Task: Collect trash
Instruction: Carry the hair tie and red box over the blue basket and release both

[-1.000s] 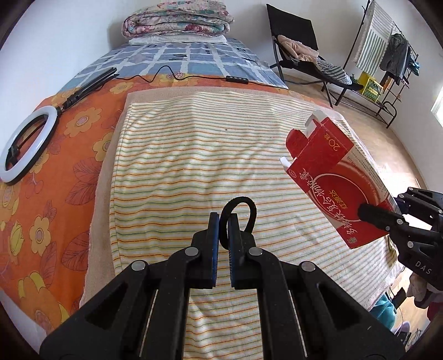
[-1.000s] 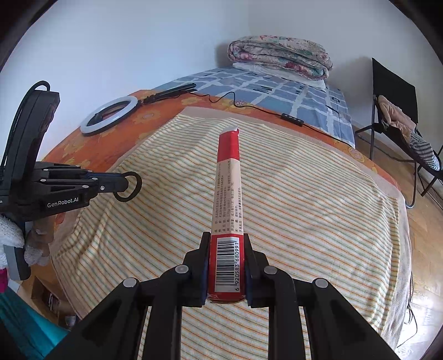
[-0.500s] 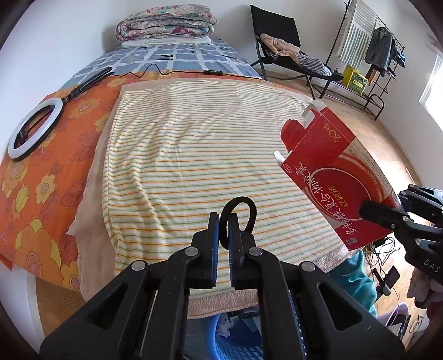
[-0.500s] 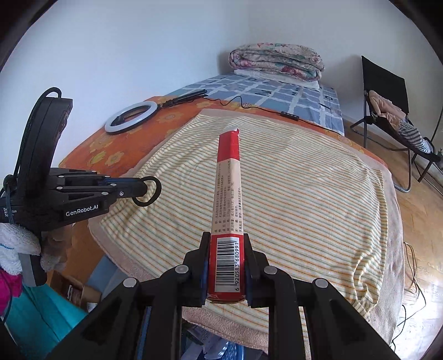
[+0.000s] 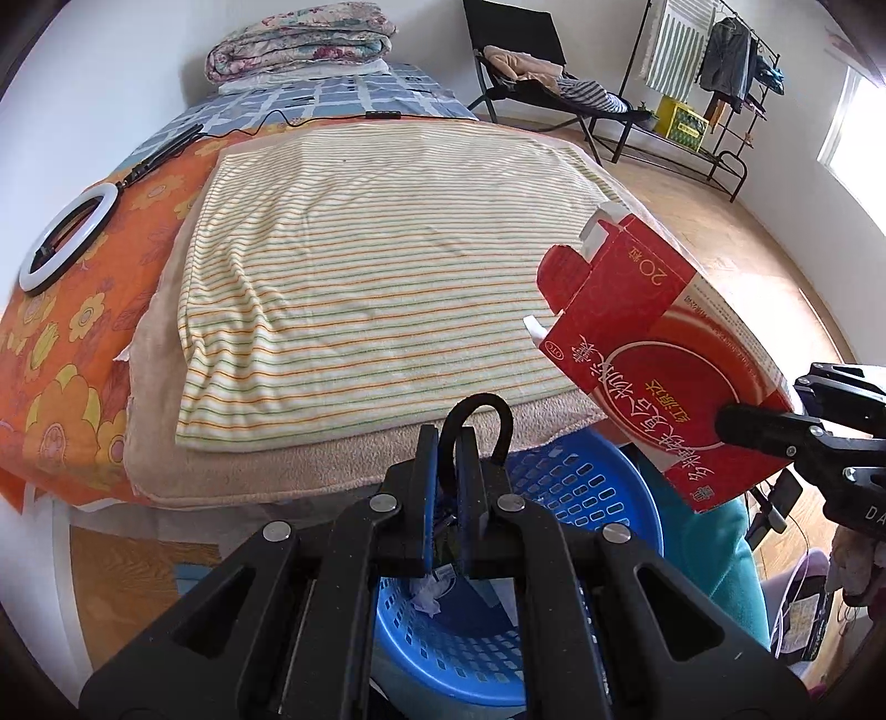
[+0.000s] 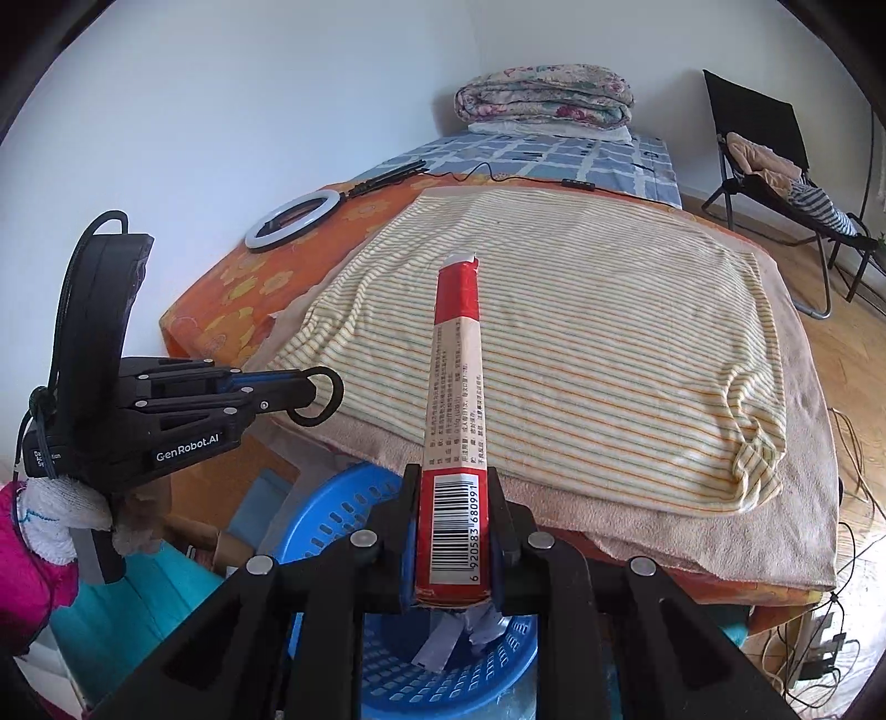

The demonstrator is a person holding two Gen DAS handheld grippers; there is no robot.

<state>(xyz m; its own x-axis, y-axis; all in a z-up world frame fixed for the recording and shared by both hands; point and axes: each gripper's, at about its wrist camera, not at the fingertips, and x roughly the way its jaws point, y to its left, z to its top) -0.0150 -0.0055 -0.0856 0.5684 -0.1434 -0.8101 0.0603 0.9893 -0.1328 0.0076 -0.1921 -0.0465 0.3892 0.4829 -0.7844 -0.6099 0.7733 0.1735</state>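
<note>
My left gripper [image 5: 448,443] is shut on a black hair tie [image 5: 480,421], held over the blue basket [image 5: 581,487] at the foot of the bed. It also shows in the right wrist view [image 6: 304,396] with the hair tie [image 6: 324,396]. My right gripper [image 6: 453,498] is shut on a flat red and cream carton [image 6: 455,421] with a barcode, held over the basket [image 6: 332,526]. The carton [image 5: 653,365] shows at the right of the left wrist view, pinched by the right gripper [image 5: 736,423]. Paper scraps [image 5: 426,595] lie in the basket.
A striped towel [image 5: 360,277] covers the bed. A ring light [image 5: 66,238] lies on the orange sheet at the left. A folded quilt [image 5: 299,39] sits at the head. A black chair [image 5: 531,72] and a clothes rack [image 5: 714,66] stand on the wooden floor at the right.
Both grippers have pulled back from over the bed to past its foot edge. The blue basket has come fully into view beneath them. Both still hold their items.
</note>
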